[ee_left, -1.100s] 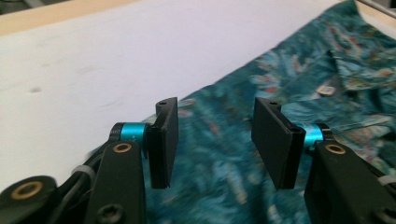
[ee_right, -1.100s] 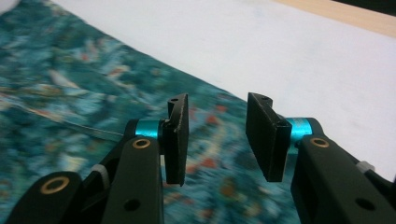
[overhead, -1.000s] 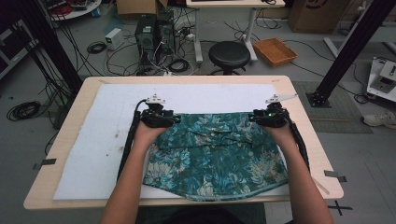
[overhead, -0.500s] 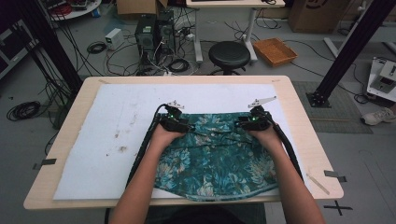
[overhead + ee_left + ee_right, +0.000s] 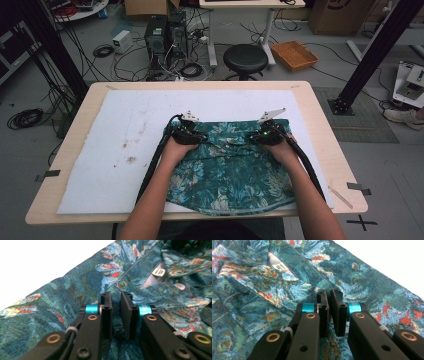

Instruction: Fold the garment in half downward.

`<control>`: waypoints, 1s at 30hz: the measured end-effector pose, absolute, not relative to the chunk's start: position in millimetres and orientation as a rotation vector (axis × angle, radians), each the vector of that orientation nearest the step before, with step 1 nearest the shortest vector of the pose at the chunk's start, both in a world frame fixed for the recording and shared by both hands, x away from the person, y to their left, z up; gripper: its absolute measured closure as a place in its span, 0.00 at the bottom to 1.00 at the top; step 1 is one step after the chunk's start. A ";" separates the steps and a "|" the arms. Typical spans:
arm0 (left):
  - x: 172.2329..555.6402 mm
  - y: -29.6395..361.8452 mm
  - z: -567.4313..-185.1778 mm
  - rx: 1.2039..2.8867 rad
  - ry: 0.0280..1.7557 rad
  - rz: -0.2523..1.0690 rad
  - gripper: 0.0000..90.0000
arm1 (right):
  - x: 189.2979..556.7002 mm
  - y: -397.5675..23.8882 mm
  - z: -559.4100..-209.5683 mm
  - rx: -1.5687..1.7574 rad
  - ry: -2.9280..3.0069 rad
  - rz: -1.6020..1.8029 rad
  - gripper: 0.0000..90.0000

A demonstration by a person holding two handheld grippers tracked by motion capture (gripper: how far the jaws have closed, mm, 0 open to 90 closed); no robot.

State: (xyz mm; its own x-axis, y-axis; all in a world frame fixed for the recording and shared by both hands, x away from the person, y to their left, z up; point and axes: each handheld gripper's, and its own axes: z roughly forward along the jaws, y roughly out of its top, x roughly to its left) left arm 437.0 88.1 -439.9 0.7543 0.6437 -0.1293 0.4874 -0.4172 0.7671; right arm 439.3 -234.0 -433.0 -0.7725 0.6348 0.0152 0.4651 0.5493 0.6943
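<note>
Shirt (image 5: 227, 170): flat on white mat (image 5: 115, 130), unfolded (folding all ahead).
Left gripper (image 5: 189, 134): just closed, pinching shoulder cloth.
Right gripper (image 5: 264, 136): likewise.

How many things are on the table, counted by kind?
Floral shirt: 1
White mat: 1
Grippers, left and right, each shut on the shirt: 2
Total: 4
</note>
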 end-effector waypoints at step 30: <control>329.9 104.7 -417.8 2.010 0.522 0.160 0.95 | 323.5 -268.7 -420.4 0.663 2.448 1.372 0.95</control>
